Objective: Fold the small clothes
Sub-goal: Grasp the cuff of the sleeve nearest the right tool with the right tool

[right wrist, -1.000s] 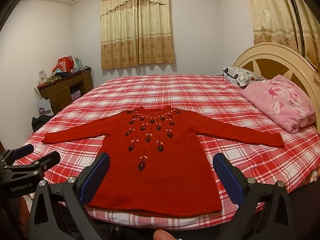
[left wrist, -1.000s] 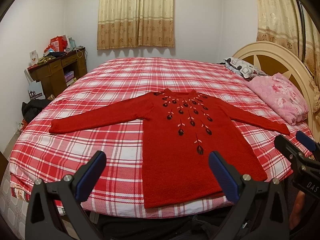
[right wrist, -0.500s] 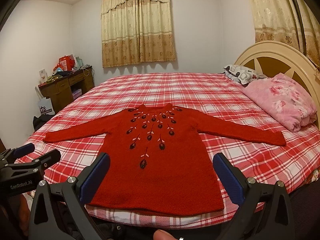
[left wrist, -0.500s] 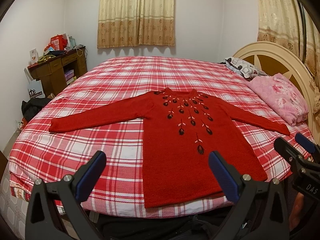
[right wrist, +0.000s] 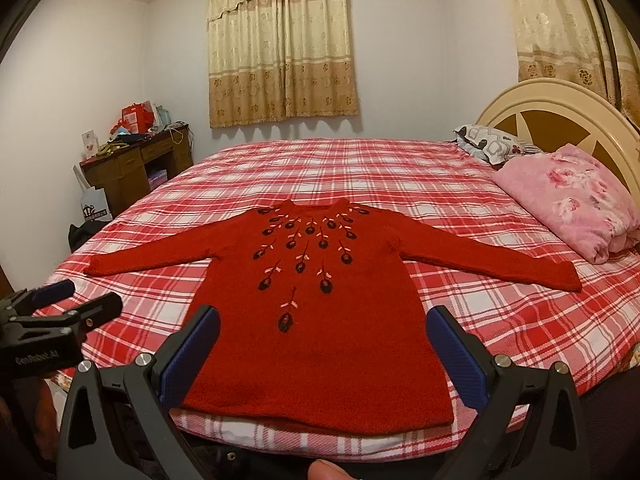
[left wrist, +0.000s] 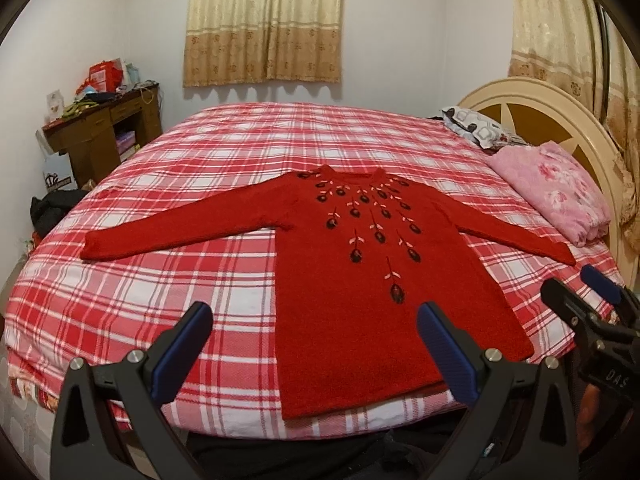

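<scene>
A red knitted sweater (left wrist: 360, 280) (right wrist: 320, 320) with dark embroidered flowers lies flat, face up, on the red-and-white plaid bed (left wrist: 180, 280) (right wrist: 500, 312). Both sleeves are spread wide and the hem is at the near edge. My left gripper (left wrist: 314, 348) is open, held in the air in front of the hem's left part. My right gripper (right wrist: 324, 352) is open too, facing the hem's middle. Neither touches the sweater. Each gripper shows at the side of the other's view: the right gripper (left wrist: 580, 296), the left gripper (right wrist: 76, 300).
A folded pink floral blanket (left wrist: 560, 196) (right wrist: 572, 204) and a patterned pillow (right wrist: 492, 144) lie by the cream headboard (right wrist: 560, 108) on the right. A cluttered wooden desk (left wrist: 104, 132) (right wrist: 136, 164) stands at the left wall, with bags on the floor beside it.
Both views have shifted only slightly; the grippers stay open and the sweater has not moved.
</scene>
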The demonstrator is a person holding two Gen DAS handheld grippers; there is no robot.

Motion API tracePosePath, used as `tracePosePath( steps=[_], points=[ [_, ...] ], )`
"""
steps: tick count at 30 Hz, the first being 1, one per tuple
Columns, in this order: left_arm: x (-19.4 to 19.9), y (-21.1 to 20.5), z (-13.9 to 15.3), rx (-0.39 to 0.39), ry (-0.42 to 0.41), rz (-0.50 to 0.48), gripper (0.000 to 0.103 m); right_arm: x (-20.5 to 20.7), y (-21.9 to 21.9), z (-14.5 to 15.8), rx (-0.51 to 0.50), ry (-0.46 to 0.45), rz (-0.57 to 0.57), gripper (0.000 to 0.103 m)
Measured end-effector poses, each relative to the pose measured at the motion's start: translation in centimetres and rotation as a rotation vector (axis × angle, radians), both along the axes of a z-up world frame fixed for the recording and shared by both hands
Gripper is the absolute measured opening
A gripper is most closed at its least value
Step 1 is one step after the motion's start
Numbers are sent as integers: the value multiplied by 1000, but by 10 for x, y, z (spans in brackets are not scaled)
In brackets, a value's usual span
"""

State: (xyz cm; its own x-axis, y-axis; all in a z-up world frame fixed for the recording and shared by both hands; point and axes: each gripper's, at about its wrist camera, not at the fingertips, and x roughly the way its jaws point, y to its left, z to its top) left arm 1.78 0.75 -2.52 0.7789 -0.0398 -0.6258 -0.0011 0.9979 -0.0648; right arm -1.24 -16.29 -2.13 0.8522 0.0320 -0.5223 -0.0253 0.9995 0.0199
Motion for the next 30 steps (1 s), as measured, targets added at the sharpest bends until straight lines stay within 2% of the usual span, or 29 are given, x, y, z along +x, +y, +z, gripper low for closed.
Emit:
tracePosePath(
  steps=[10,15,19,30],
  points=[
    [53,-7,-27,82,40,-93,103,45,-58,-39,-29,95,-129,102],
    [88,-12,-37,136,38,-104,103,70,-113,-64,-44,159,-234,102],
    [119,-15,-43,161,22,-88,103,88,-166,-78,-11,216,-331,102],
    [181,-23,-62,214,20,-53,103,119,-293,-77,-18,238,-564,102]
  ],
)
